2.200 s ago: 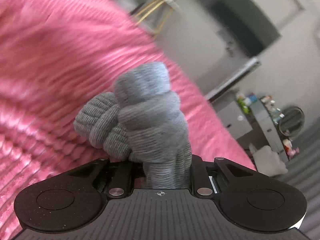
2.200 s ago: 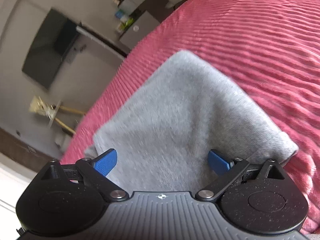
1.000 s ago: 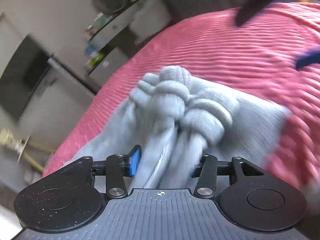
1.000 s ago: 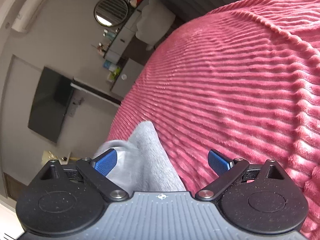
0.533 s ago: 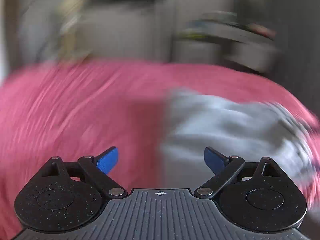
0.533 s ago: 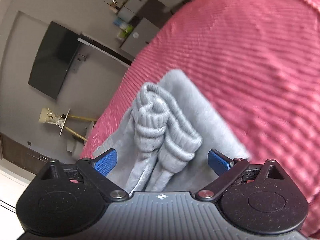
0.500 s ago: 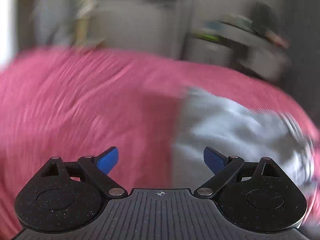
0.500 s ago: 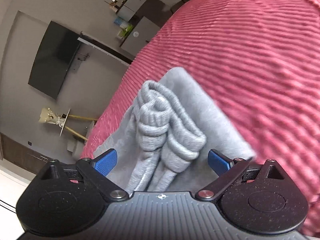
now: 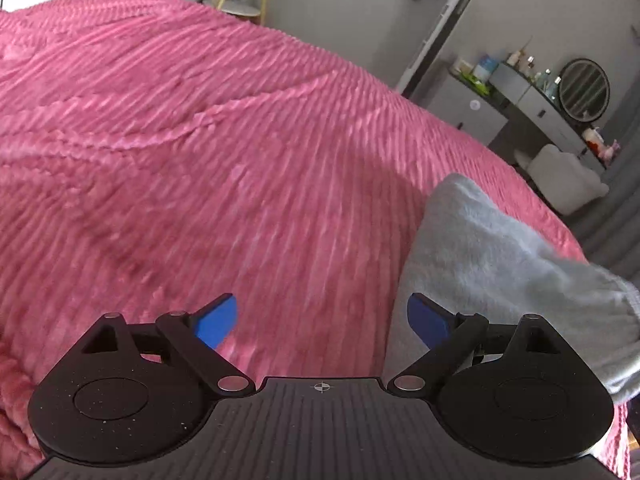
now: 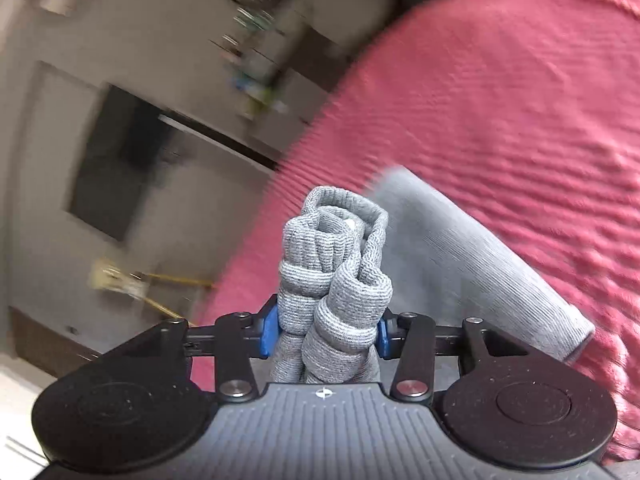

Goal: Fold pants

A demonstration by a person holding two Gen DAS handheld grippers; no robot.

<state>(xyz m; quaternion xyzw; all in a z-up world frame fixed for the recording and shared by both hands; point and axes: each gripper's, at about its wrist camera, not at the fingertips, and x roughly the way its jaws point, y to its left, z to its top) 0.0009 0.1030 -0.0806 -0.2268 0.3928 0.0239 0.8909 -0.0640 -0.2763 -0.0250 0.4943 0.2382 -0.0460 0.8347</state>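
Note:
The grey pants (image 9: 500,264) lie folded on the pink ribbed bedspread (image 9: 200,140), at the right of the left wrist view. My left gripper (image 9: 322,320) is open and empty, low over the bedspread just left of the pants. My right gripper (image 10: 326,330) is shut on the bunched ribbed cuffs (image 10: 336,264) of the pants. The cuffs stand up between its blue pads. The rest of the pants (image 10: 472,264) lies folded to the right of that gripper on the bedspread (image 10: 520,100).
A dresser with bottles and a round mirror (image 9: 584,84) stands beyond the bed's far edge, with a pale stool (image 9: 560,178) beside it. A wall-mounted TV (image 10: 120,160) and a gold-legged stand (image 10: 132,280) are off the bed's left side.
My left gripper let go of the cuffs, opened and swung left off the pants. My right gripper, open half a second ago, has closed on the cuffs.

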